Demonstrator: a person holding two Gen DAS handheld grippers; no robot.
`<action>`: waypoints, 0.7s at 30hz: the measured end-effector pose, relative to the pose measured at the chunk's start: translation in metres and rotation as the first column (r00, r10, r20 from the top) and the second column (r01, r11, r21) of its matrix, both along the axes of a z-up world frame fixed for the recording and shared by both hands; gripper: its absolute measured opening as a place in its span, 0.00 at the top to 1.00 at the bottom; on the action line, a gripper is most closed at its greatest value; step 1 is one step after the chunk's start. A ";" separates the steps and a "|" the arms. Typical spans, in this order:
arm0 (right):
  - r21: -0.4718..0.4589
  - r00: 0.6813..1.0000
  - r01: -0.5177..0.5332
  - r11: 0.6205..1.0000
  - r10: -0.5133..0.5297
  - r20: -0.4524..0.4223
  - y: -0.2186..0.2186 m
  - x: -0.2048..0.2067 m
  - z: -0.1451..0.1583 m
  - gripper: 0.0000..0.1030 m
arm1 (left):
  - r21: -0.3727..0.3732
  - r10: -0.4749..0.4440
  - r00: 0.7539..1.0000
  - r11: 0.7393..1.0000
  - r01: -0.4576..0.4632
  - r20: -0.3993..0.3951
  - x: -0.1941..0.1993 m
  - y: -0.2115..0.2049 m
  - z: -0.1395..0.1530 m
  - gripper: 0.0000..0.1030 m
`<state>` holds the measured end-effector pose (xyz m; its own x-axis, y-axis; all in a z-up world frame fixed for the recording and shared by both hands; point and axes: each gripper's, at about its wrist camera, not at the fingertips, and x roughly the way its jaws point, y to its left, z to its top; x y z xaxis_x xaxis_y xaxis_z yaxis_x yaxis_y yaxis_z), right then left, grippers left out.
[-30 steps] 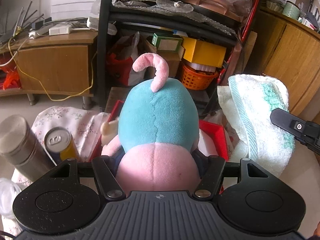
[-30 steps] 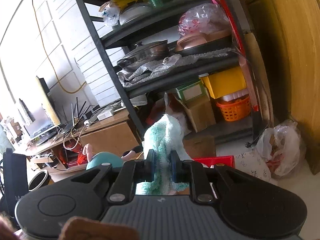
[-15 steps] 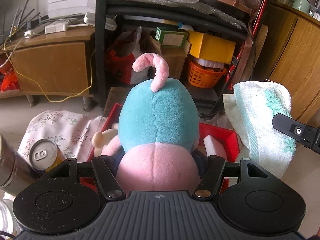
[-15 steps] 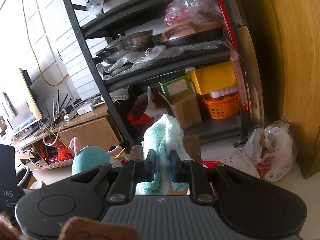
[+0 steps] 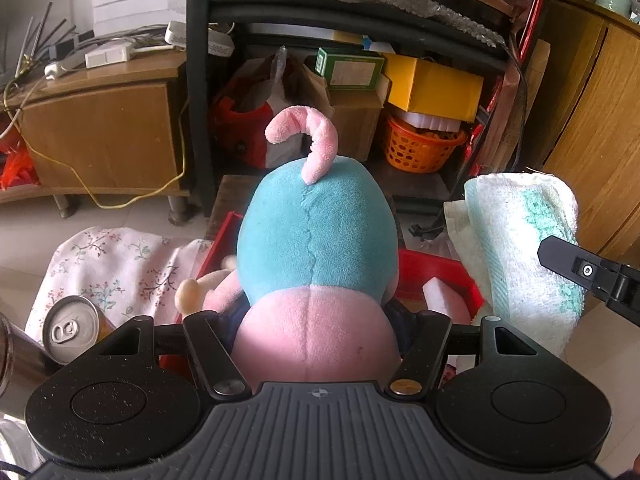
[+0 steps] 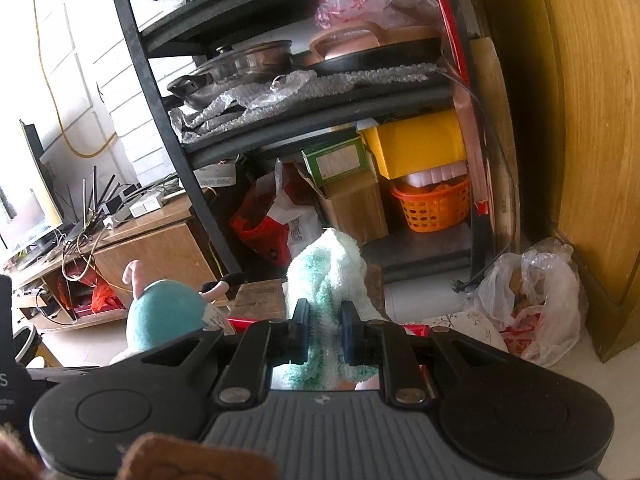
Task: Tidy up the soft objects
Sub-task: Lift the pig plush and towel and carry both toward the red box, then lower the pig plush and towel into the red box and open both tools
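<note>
A plush toy (image 5: 316, 240) with a blue back, pink bottom and curled pink tail fills the left wrist view. My left gripper (image 5: 316, 316) is shut on it, one finger pressing each side of its pink end. It hangs over a red box (image 5: 432, 268) that holds a white foam block (image 5: 444, 296). To the right hangs a white and green towel (image 5: 520, 248), pinched by my right gripper (image 6: 326, 332), whose blue pads are shut on the towel (image 6: 328, 280). The right wrist view shows the plush toy (image 6: 164, 312) at the lower left.
A drink can (image 5: 72, 332) stands at the lower left on a floral cloth (image 5: 112, 264). Behind are a black shelf rack (image 5: 200, 80) with an orange basket (image 5: 420, 148), a wooden TV stand (image 5: 100, 132), a wooden cabinet (image 6: 580, 160) and a plastic bag (image 6: 532, 304).
Both grippers have moved forward and down with their loads. The red box and its foam block show more; the can and the steel flask have slid toward the left edge.
</note>
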<state>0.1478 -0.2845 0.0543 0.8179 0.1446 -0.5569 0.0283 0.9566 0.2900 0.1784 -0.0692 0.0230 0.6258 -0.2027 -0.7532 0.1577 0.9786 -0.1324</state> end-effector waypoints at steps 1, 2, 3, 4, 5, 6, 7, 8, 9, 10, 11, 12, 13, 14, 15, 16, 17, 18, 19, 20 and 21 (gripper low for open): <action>-0.001 1.000 0.001 1.000 -0.001 -0.002 0.000 0.001 -0.001 1.00 | -0.001 0.001 1.000 1.000 -0.001 0.000 0.001 0.000 0.000 0.37; -0.002 1.000 0.002 1.000 -0.002 -0.002 0.000 0.001 -0.001 1.00 | -0.004 0.001 1.000 1.000 -0.001 0.000 0.001 0.000 0.000 0.37; -0.001 1.000 0.004 1.000 -0.004 -0.003 0.000 0.001 -0.001 1.00 | -0.006 0.002 1.000 1.000 -0.002 0.001 0.001 -0.001 0.001 0.37; -0.001 1.000 0.005 1.000 -0.005 -0.004 0.000 0.002 -0.002 1.00 | -0.008 0.003 1.000 1.000 -0.003 0.002 0.001 -0.001 0.001 0.37; -0.001 1.000 0.006 1.000 -0.006 -0.004 0.000 0.002 -0.001 1.00 | -0.009 0.002 1.000 1.000 -0.002 0.003 0.001 -0.001 0.002 0.37; -0.001 1.000 0.007 1.000 -0.007 -0.004 0.001 0.002 -0.001 1.00 | -0.010 0.002 1.000 1.000 -0.002 0.004 0.001 -0.002 0.002 0.37; -0.001 1.000 0.007 1.000 -0.007 -0.004 0.000 0.002 -0.002 1.00 | -0.009 0.003 1.000 1.000 -0.003 0.004 0.002 -0.002 0.001 0.37; -0.001 1.000 0.008 1.000 -0.008 -0.005 0.000 0.002 -0.002 1.00 | -0.008 0.002 1.000 1.000 -0.002 0.004 0.002 -0.002 0.001 0.37; -0.001 1.000 0.009 1.000 -0.009 -0.006 0.000 0.003 -0.003 1.00 | -0.008 0.003 1.000 1.000 -0.003 0.003 0.003 -0.002 0.000 0.36; 0.000 1.000 0.011 1.000 -0.011 -0.008 0.000 0.003 -0.003 1.00 | -0.008 0.004 1.000 1.000 -0.004 0.003 0.004 -0.002 0.000 0.36; 0.000 1.000 0.013 1.000 -0.013 -0.008 -0.001 0.004 -0.004 1.00 | -0.006 0.006 1.000 1.000 -0.006 0.002 0.004 -0.003 -0.001 0.36; -0.002 1.000 0.015 1.000 -0.015 -0.010 -0.001 0.006 -0.005 1.00 | -0.005 0.007 1.000 1.000 -0.007 0.002 0.005 -0.002 -0.002 0.36; -0.005 1.000 0.016 1.000 -0.016 -0.013 -0.001 0.007 -0.006 1.00 | -0.004 0.009 1.000 1.000 -0.009 0.001 0.006 -0.002 -0.002 0.36; -0.007 1.000 0.018 1.000 -0.018 -0.015 -0.001 0.008 -0.007 1.00 | -0.003 0.011 1.000 1.000 -0.011 0.000 0.006 -0.002 -0.003 0.36; -0.009 1.000 0.020 1.000 -0.020 -0.017 0.000 0.008 -0.009 1.00 | -0.003 0.014 1.000 1.000 -0.014 -0.002 0.007 -0.002 -0.003 0.36; -0.011 1.000 0.022 1.000 -0.022 -0.019 -0.001 0.009 -0.010 1.00 | -0.004 0.016 1.000 1.000 -0.016 -0.004 0.008 -0.002 -0.004 0.36; -0.017 0.999 0.026 1.000 -0.027 -0.022 -0.001 0.010 -0.012 1.00 | -0.004 0.015 1.000 1.000 -0.015 -0.005 0.008 -0.003 -0.004 0.35; -0.024 0.999 0.033 0.999 -0.033 -0.024 -0.001 0.011 -0.013 1.00 | -0.001 0.015 1.000 1.000 -0.015 -0.004 0.009 -0.003 -0.004 0.34; -0.029 0.999 0.038 0.999 -0.038 -0.021 0.000 0.011 -0.014 0.99 | 0.003 0.016 1.000 1.000 -0.016 0.000 0.009 -0.004 -0.004 0.32; -0.032 0.999 0.041 0.999 -0.042 -0.023 -0.001 0.012 -0.015 0.96 | 0.004 0.014 1.000 1.000 -0.014 0.000 0.009 -0.004 -0.004 0.29; -0.031 0.999 0.046 0.998 -0.047 -0.027 -0.001 0.012 -0.015 0.90 | 0.000 0.014 1.000 1.000 -0.014 0.000 0.008 -0.004 -0.004 0.28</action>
<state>0.1598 -0.2859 0.0394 0.8078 0.0895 -0.5827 0.0801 0.9626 0.2589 0.1867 -0.0733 0.0186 0.6288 -0.1938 -0.7531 0.1440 0.9807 -0.1322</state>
